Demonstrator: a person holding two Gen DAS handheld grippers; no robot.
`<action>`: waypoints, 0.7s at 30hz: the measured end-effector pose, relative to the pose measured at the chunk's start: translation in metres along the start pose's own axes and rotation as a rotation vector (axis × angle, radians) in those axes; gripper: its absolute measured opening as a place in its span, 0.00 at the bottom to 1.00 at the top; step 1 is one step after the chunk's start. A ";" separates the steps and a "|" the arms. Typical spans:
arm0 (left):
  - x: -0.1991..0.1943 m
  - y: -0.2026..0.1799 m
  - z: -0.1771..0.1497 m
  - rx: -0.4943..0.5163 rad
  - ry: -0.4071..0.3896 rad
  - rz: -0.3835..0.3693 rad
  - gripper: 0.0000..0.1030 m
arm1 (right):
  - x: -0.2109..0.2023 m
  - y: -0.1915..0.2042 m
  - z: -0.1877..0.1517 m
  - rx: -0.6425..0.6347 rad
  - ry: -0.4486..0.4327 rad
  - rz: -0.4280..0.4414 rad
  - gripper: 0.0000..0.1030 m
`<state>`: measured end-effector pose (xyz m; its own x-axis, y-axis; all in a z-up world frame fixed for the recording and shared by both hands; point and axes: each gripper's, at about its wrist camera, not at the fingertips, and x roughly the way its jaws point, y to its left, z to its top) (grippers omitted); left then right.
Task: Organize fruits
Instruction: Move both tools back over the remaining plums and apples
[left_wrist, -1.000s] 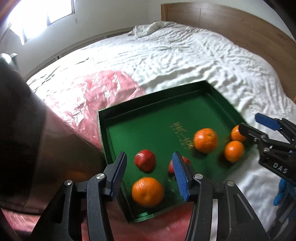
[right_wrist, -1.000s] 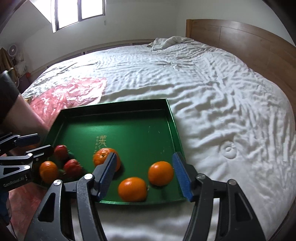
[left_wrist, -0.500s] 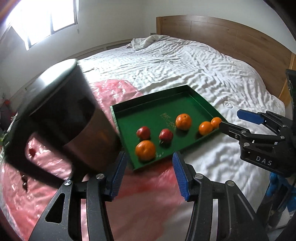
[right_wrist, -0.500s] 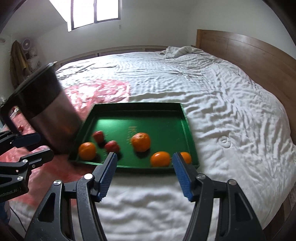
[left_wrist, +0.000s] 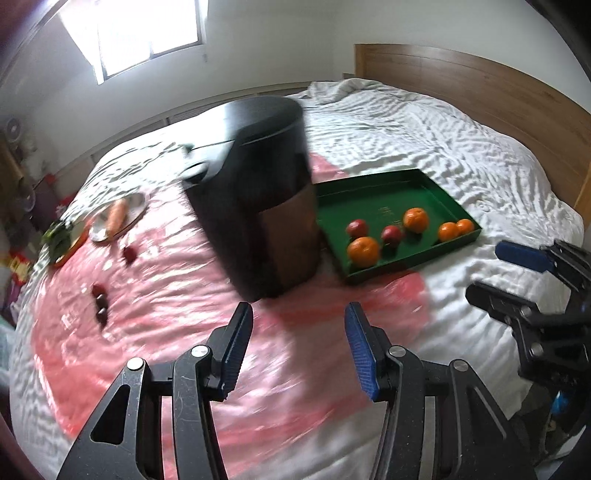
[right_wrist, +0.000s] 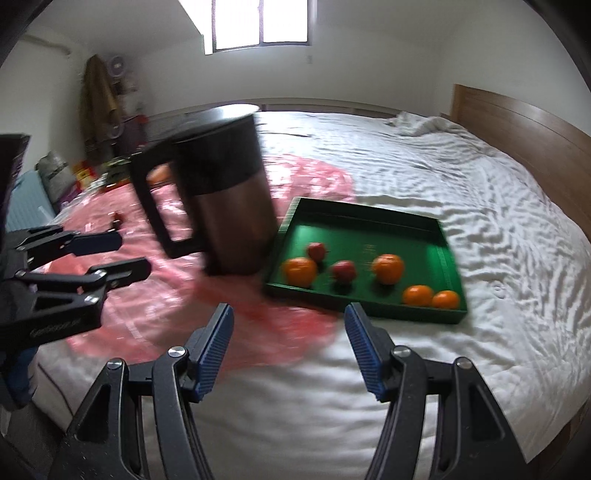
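A green tray lies on the white bed. In it are several oranges, one at the near left, and two red apples. My left gripper hangs open over the pink sheet, well short of the tray, with nothing between its fingers. My right gripper is open too, empty, in front of the tray's near edge.
A tall dark jug with a handle stands just left of the tray on a pink plastic sheet. A plate with a carrot and small dark red fruits lie further left. A wooden headboard is behind.
Both grippers have drawn back and risen away from the tray, which now looks smaller and farther. The jug has come fully into view. The fruits stay in the tray.
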<state>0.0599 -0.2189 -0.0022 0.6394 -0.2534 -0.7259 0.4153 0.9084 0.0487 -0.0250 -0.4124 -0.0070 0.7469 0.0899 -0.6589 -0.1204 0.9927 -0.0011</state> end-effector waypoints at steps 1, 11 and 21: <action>-0.002 0.007 -0.004 -0.010 -0.001 0.009 0.45 | -0.001 0.008 -0.001 -0.007 0.000 0.010 1.00; -0.014 0.085 -0.035 -0.110 0.000 0.091 0.45 | 0.010 0.096 0.001 -0.116 0.014 0.122 1.00; -0.004 0.170 -0.063 -0.222 0.024 0.171 0.45 | 0.045 0.173 0.015 -0.220 0.050 0.228 0.99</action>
<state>0.0869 -0.0420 -0.0340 0.6714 -0.0851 -0.7362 0.1494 0.9885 0.0219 -0.0025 -0.2352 -0.0249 0.6518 0.2986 -0.6971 -0.4234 0.9059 -0.0078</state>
